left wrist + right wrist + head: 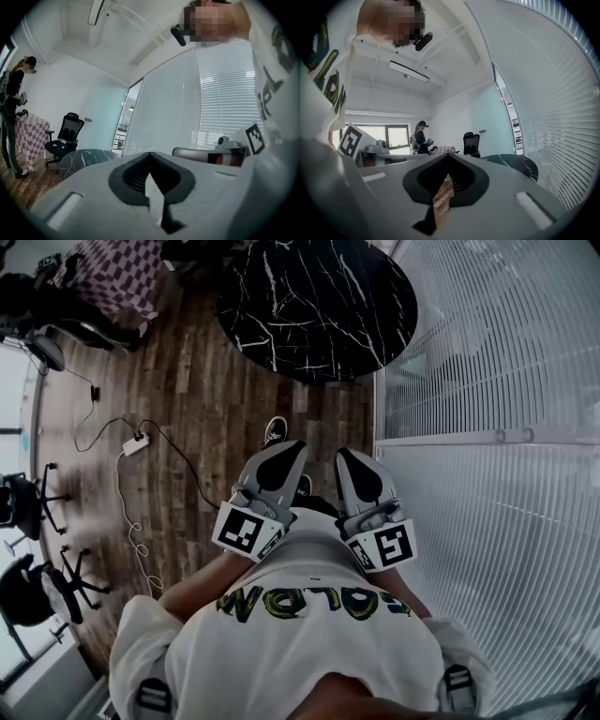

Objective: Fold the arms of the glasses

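No glasses show in any view. Both grippers are held side by side, close to the person's white shirt (309, 615), and point level. My left gripper (291, 448) is shut with nothing between its jaws; in the left gripper view (150, 153) its tips meet. My right gripper (349, 456) is shut and empty as well, its tips touching in the right gripper view (448, 155). Ahead of both stands a round black marble table (319, 306), whose top looks bare from here.
A glass wall with white blinds (487, 381) runs along the right. On the wooden floor lie a power strip (136, 443) and its cable. Office chairs (33, 502) stand at the left. A checkered table (112, 277) and another person (14, 103) are further off.
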